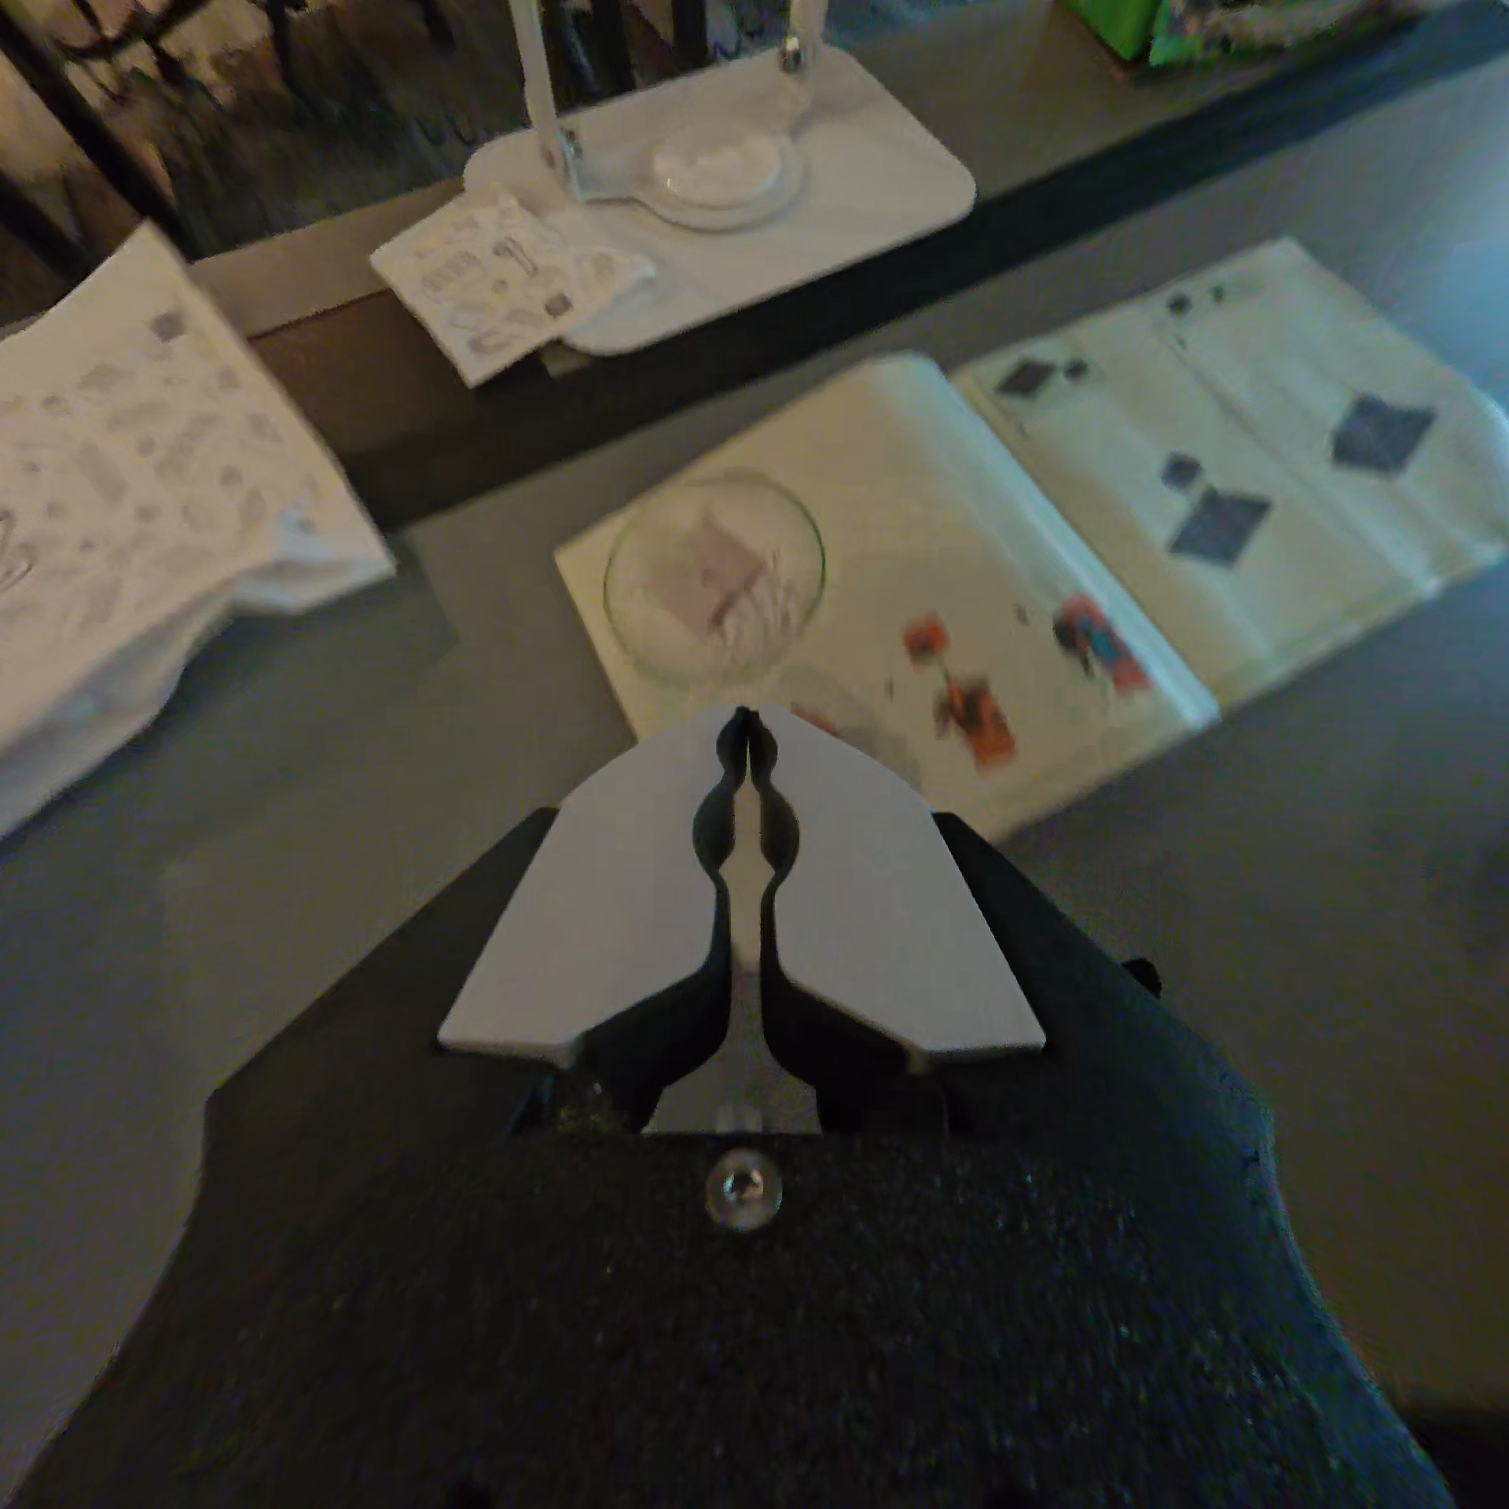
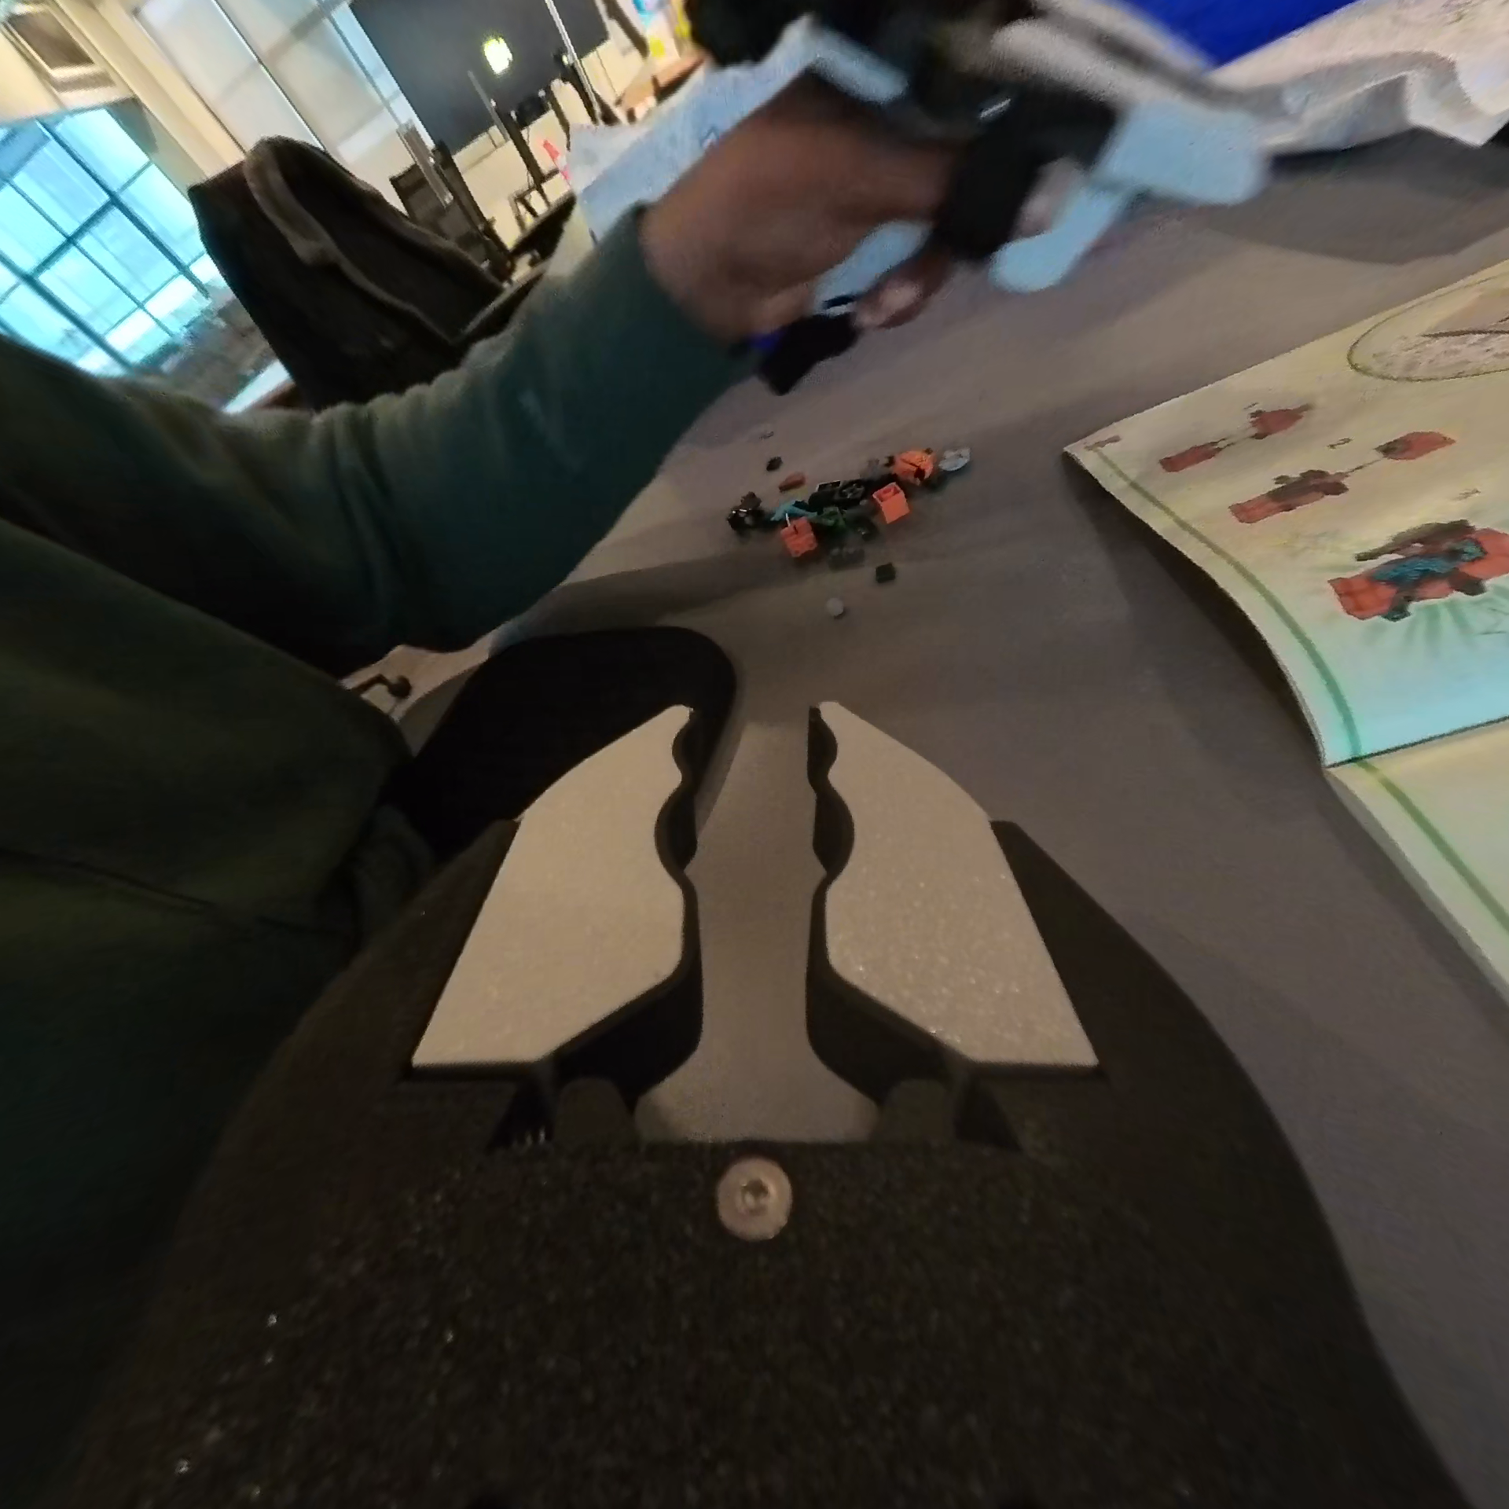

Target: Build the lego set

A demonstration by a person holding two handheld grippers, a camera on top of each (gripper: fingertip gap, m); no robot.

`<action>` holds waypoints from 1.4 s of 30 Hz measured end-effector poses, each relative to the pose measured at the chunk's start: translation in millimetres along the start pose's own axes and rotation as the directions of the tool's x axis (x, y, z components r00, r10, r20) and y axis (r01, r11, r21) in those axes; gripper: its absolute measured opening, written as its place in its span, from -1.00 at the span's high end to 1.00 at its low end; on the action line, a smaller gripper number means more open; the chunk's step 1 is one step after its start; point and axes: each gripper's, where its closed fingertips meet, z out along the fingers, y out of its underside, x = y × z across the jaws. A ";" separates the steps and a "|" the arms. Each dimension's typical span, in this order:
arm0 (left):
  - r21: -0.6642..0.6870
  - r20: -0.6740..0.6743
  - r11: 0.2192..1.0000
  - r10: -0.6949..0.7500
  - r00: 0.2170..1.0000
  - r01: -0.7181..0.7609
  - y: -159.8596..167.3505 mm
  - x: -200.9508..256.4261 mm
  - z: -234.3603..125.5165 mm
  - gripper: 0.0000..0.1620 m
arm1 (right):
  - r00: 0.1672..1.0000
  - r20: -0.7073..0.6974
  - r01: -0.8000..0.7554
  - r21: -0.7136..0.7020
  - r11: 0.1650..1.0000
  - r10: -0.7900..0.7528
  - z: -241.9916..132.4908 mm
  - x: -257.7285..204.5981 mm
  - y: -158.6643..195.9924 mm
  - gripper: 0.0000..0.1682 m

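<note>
In the left wrist view my left gripper (image 1: 747,723) is shut, its tips touching with nothing showing between them. It hovers at the near edge of an open instruction booklet (image 1: 1021,531) on which a clear glass dish (image 1: 714,576) stands. In the right wrist view my right gripper (image 2: 755,718) is open and empty, low over the grey table (image 2: 1021,735). A small pile of orange, black and teal lego pieces (image 2: 849,506) lies ahead of it. The booklet (image 2: 1347,571) lies to its right. The left gripper (image 2: 1029,265) shows blurred above the pile, held by a hand.
White printed paper bags (image 1: 139,490) lie at the left, and a smaller one (image 1: 510,278) lies against a white lamp base (image 1: 816,212) at the back. A dark green sleeve (image 2: 408,506) crosses the left of the right wrist view. A chair (image 2: 327,261) stands behind. Across from one pair of fingers to the other is roughly 25 cm. Between my left fingertips and the clear glass dish (image 1: 714,576) there is roughly 11 cm.
</note>
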 end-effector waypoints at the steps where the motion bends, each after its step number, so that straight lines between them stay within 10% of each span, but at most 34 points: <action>1: -0.004 0.013 1.000 0.006 1.000 -0.006 9.5 0.2 -10.5 1.00 | 1.000 -0.004 0.003 -0.002 1.000 -0.003 0.7 0.1 0.5 0.71; 17: 0.029 0.111 0.997 -0.080 0.991 0.077 136.3 14.5 -114.0 1.00 | 0.991 -0.115 0.068 -0.049 0.996 -0.073 17.0 16.6 20.0 0.72; 42: -0.102 0.081 0.993 0.066 0.995 -0.058 199.0 -39.8 -132.2 0.74 | 0.932 -0.188 0.266 -0.229 0.936 -0.311 68.0 37.0 22.7 0.75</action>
